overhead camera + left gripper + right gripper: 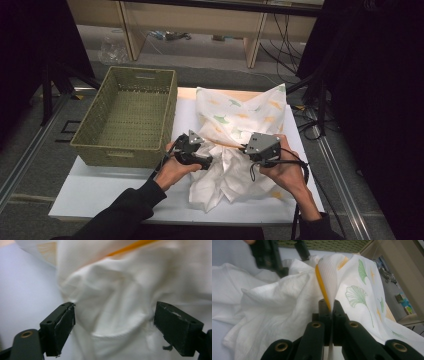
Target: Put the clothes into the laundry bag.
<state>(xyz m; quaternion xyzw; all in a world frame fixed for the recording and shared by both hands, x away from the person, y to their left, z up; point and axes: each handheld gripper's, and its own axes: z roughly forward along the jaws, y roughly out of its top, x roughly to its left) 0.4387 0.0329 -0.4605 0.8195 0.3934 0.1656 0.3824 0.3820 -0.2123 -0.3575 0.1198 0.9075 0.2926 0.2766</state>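
Pinching the orange-trimmed edge of the white leaf-printed cloth, my right claw is clenched tight on it. Beside it, my left claw stands released, cloth folds bunched between its spread jaws on the white table.

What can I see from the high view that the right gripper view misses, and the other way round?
High view alone: the whole wicker basket, the white table, both hands and the right gripper from above. Right gripper view alone: its own jaws shut on a fold of the cloth with an orange edge, and the green leaf print up close. Both: the white printed cloth heaped on the table, and the left gripper at its far side, jaws open.
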